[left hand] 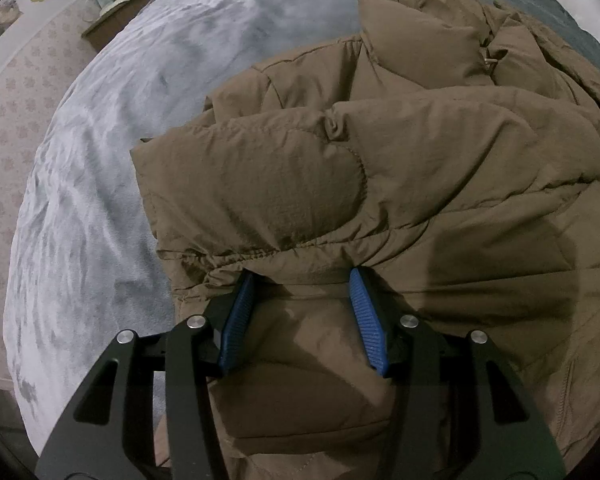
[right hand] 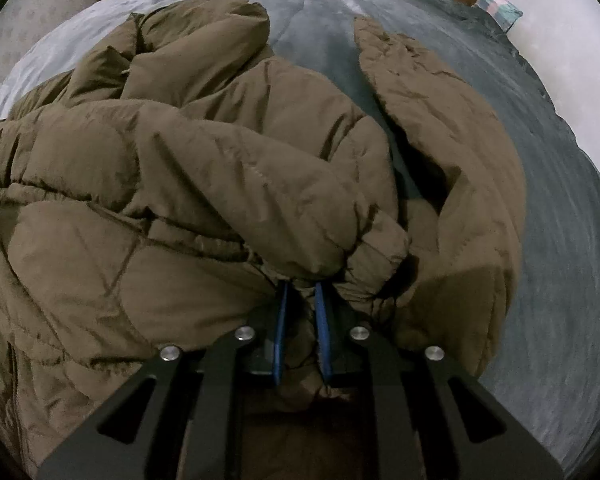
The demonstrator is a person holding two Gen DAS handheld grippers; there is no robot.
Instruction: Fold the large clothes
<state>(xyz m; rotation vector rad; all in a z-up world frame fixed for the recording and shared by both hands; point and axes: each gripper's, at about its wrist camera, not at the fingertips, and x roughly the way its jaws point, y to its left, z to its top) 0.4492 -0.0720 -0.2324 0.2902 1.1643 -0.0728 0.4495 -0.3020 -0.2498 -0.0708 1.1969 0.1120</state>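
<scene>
The right gripper (right hand: 300,286) is clenched on a gathered fold of the brown padded jacket (right hand: 204,168): its two blue pads (right hand: 323,332) stand almost together, with a thin bunch of the fabric pressed between them. The left gripper (left hand: 302,276) has its jaws standing well apart. Its blue pads (left hand: 366,316) go with their tips under the elastic hem of the jacket (left hand: 380,168), and the cloth lies in the gap, but I cannot tell if the pads press on it. The jacket lies in a thick heap on the grey blanket (right hand: 560,280) of the bed, near its front edge. One sleeve (right hand: 432,128) stretches toward the far side. Beyond the far edge of the bed a low wooden table (left hand: 112,24) stands by the wall.
</scene>
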